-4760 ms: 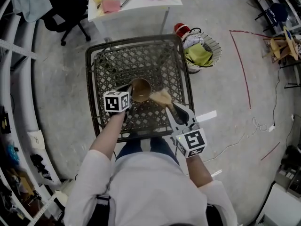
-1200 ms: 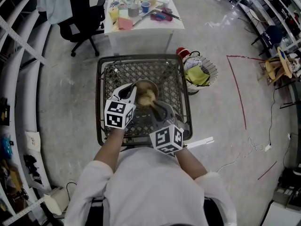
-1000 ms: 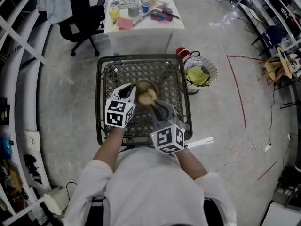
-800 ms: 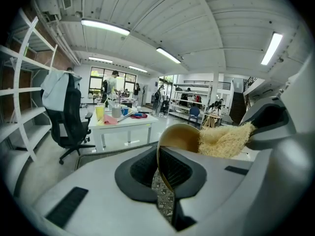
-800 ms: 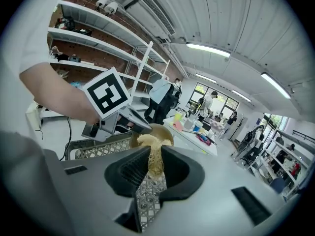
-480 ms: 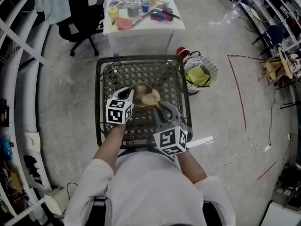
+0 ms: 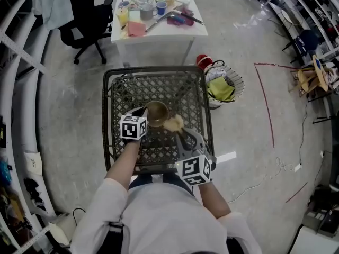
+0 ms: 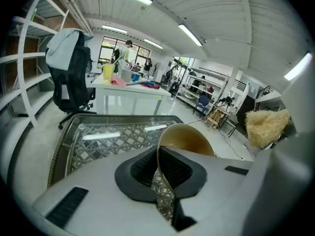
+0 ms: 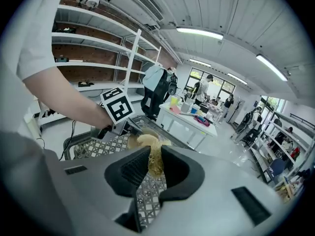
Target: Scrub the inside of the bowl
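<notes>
A brown bowl (image 7: pixel 157 113) sits low over the woven metal table (image 7: pixel 121 92), tilted a little. My left gripper (image 7: pixel 142 114) is shut on the bowl's (image 8: pixel 189 137) near-left rim, the thin wall pinched between its jaws. My right gripper (image 7: pixel 178 130) is shut on a tan fibrous scrubber (image 7: pixel 173 123), which hangs just outside the bowl's right edge. In the right gripper view the scrubber (image 9: pixel 150 154) sticks out past the jaws, with the bowl (image 9: pixel 129 141) and the left gripper's marker cube (image 9: pixel 117 104) behind it. The scrubber (image 8: pixel 266 124) also shows at the right in the left gripper view.
A white table (image 7: pixel 153 16) with cups and tools stands beyond the metal table. A wire basket (image 7: pixel 222 84) with green cloth sits on the floor to the right. A black office chair (image 7: pixel 85 16) stands at the back left.
The scrubber has come out of the bowl to its right side. My left gripper has lowered the bowl toward the table. Both grippers drew nearer to me.
</notes>
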`<state>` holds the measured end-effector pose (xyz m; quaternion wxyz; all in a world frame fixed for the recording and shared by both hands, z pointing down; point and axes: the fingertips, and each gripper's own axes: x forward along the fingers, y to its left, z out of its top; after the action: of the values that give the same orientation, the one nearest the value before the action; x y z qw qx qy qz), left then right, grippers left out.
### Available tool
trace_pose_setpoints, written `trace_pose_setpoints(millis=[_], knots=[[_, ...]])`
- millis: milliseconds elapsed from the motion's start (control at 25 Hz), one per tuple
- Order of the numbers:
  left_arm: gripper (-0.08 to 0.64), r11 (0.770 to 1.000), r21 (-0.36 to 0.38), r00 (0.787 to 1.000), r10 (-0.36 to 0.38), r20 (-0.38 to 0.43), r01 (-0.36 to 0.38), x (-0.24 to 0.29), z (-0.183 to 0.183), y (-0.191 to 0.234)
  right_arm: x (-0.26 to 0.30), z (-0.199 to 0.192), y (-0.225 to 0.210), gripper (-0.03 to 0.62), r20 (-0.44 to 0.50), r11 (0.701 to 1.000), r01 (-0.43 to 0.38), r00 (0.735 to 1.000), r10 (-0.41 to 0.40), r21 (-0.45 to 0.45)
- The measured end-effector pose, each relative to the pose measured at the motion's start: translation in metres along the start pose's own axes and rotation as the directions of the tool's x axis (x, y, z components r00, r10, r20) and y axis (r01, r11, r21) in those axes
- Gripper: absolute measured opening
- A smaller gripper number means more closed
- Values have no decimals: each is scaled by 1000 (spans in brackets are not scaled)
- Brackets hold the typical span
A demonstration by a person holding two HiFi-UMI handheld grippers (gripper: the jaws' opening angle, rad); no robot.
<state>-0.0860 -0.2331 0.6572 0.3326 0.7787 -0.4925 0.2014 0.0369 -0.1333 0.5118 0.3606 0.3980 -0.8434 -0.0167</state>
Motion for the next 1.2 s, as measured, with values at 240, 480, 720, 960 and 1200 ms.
trace_pose_setpoints(millis=[240, 480, 720, 960, 1200], knots=[[40, 998, -63, 998, -9, -63, 5, 34, -19, 11, 12, -24, -1, 84, -59, 999, -18, 998, 21, 51], [40, 994, -111, 992, 2, -129, -16, 55, -38, 23, 18, -33, 2, 84, -82, 997, -40, 996, 46, 71], [40, 992, -121, 984, 16, -177, -38, 66, -49, 33, 24, -38, 6, 84, -94, 995, -50, 994, 58, 84], [40, 991, -121, 975, 25, -223, -53, 73, -58, 37, 24, -42, 4, 83, -105, 994, -43, 993, 53, 96], [40, 985, -155, 968, 30, -250, -70, 78, -70, 39, 20, -47, 3, 84, -111, 994, -33, 993, 45, 105]])
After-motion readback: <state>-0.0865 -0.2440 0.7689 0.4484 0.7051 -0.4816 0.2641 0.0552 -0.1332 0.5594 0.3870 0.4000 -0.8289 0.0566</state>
